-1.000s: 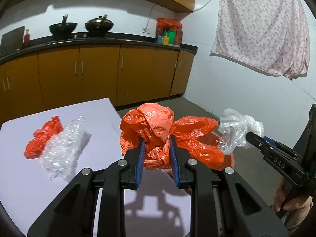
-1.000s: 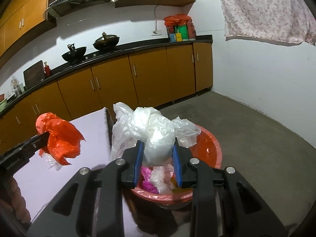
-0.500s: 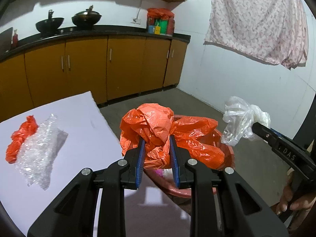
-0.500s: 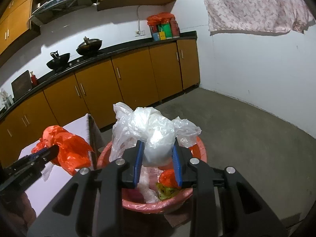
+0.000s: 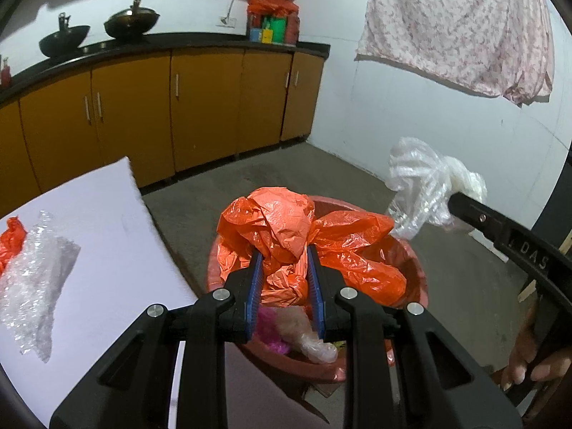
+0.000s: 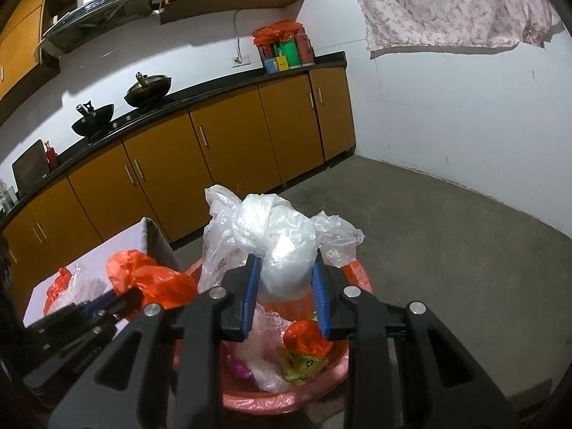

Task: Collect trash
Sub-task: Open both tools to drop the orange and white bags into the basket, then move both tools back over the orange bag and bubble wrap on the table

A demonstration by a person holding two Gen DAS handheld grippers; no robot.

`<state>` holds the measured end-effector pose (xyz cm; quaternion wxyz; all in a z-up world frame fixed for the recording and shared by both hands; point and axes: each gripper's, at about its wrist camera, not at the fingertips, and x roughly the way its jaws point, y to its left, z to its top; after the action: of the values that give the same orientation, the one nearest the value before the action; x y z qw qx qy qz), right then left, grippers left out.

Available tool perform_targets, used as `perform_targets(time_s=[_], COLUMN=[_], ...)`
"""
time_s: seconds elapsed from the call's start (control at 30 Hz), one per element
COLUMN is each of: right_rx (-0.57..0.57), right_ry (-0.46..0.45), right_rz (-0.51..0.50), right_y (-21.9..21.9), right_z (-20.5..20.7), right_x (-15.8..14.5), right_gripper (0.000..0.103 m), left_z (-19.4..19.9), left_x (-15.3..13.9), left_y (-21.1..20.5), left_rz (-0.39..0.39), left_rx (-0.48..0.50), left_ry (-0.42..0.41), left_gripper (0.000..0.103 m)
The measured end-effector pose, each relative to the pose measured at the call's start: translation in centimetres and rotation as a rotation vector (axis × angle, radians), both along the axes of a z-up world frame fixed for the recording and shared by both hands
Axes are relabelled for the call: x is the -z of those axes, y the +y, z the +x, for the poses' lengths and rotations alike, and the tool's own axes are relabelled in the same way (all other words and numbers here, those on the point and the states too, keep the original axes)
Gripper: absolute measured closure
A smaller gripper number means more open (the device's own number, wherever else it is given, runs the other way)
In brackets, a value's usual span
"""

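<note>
My left gripper (image 5: 284,271) is shut on a crumpled orange plastic bag (image 5: 286,228) and holds it over the red basin (image 5: 416,268) on the floor. My right gripper (image 6: 285,282) is shut on a clear plastic bag (image 6: 275,236), also above the red basin (image 6: 250,400). The basin holds several scraps: pink, white, orange and green. In the left wrist view the right gripper's finger comes in from the right with the clear bag (image 5: 420,178). In the right wrist view the left gripper with the orange bag (image 6: 150,279) is at the lower left.
A white table (image 5: 107,236) stands left of the basin, with bubble wrap (image 5: 32,279) and an orange scrap (image 5: 9,236) on it. Orange cabinets (image 5: 200,107) under a black counter line the back wall. A person's hand (image 5: 529,361) shows at lower right. Grey floor lies beyond.
Both grippers have moved from beside the table to over the basin and sunk a little, each still carrying its bag. The table has slid off to the left in both views.
</note>
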<state>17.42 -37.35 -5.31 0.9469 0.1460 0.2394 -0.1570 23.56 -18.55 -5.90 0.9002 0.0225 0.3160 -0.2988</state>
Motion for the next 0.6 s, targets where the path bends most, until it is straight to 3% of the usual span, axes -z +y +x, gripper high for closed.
perform_targets(time_s=[0.07, 0.13, 0.37, 0.6], right_rx=[-0.001, 0.000, 0.022, 0.005], right_ry=[0.004, 0.010, 0.031, 0.050], right_rz=[0.010, 0.024, 0.045, 0.052], right_y=[-0.1, -0.3, -0.7, 0.4], right_z=[0.6, 1.1, 0.7, 0.3], right_x=[0.3, 0.6, 1.5, 2.1], right_gripper=[0.071, 0.065, 0.057, 0.046], left_z=[0.4, 0.6, 0.9, -0.8], left_x=[0.5, 0.8, 1.4, 1.1], left_y=[-0.2, 0.1, 3.0, 7.2], left_rz=[0.014, 0.009, -0.010, -0.014], left_rx=[-0.001, -0.008, -0.085, -0.175], left_ry=[0.018, 0.037, 0.068, 0.045], left_gripper=[0.069, 0.049, 0.043, 0.033])
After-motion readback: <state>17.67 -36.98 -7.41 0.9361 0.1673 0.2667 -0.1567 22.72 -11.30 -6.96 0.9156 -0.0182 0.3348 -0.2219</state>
